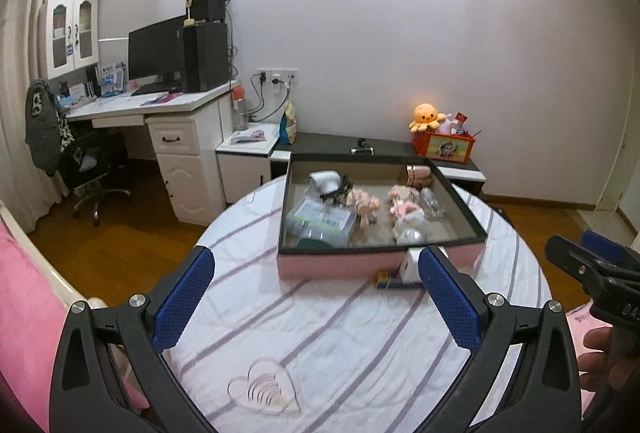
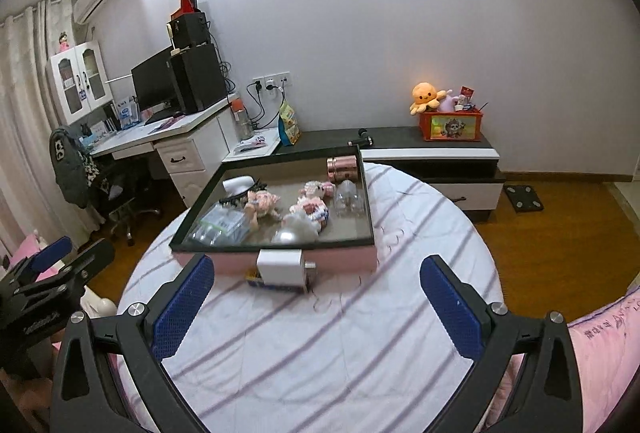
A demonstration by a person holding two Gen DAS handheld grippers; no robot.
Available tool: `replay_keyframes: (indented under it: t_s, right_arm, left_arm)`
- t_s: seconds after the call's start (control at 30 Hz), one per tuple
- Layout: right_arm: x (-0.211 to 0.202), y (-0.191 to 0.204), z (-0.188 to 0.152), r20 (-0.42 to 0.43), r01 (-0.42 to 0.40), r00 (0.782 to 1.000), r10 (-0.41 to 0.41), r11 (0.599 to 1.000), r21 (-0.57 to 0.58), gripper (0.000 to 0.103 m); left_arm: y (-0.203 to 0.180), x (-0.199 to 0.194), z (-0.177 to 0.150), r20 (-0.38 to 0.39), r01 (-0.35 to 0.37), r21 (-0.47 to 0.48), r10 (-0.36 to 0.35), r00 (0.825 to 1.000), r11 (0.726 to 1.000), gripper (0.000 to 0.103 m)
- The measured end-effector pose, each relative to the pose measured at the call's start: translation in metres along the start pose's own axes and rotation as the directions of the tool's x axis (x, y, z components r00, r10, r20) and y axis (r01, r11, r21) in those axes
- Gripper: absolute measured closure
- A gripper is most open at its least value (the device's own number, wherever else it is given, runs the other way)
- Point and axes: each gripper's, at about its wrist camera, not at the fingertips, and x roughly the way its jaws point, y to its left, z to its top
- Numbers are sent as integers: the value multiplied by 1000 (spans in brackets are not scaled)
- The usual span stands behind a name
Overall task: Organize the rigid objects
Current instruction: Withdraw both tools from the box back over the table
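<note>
Left wrist view: round table (image 1: pixel 320 333) under striped cloth; pink tray (image 1: pixel 360 265) with dark rim at twelve o'clock, already stocked with figurines, clear bottles, copper tin.
- White block (image 2: pixel 280 267), likely a charger: outside the tray, touching its near wall, lying on a small blue-and-yellow box (image 2: pixel 256 280). Presumed next to go in.
- Clear heart-shaped piece (image 1: pixel 264 389): flat on the cloth at six o'clock, well apart from the tray.

Risks, judged:
- Grasp on the block could drag or topple the small box beneath, since the two lie stacked.
- Push against the tray wall could slide the tray over the loose cloth.
- Heart piece near-transparent and thin; easily missed, hard to pinch flat.

Pose:
- Left gripper (image 1: pixel 316 297): jaws spread wide, empty, low over the table, aimed at twelve o'clock, block just beside the right fingertip.
- Right gripper (image 2: pixel 316 297): jaws spread wide, empty, level alongside, block at eleven o'clock; fingers of a hand (image 1: pixel 596 357) visible behind it.
</note>
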Motion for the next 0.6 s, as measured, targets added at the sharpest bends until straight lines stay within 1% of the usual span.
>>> replay_keyframes:
  t_s: [0.07,0.13,0.23,0.43,0.6]
  right_arm:
    - [-3,3,-7,-10,9,1000,-9,1000,-17,0]
    - [-1,5,-9,-24,-3,1000,3,1000,-18,0]
    - [0,5,-12,-34,-8,999,8,1000,-18,0]
    - [-2,7,-17,-35,-10,999,10,1000,-21,0]
    - [7,4,-17,-54,-3,999,2,1000,-17,0]
  left_arm:
    - [1,-2,-9,-15,-2,-3,2,1000,1000,0]
    - [1,-3,-15,-33,-2,-6,2,999,1000,0]
    - [0,-8,-19,-38,-1,-2,1,999,1000,0]
    - [-3,-11,-20,-34,-2,3,2,999,1000,0]
    - [-6,-7,-21,-46,0,3,0,999,1000,0]
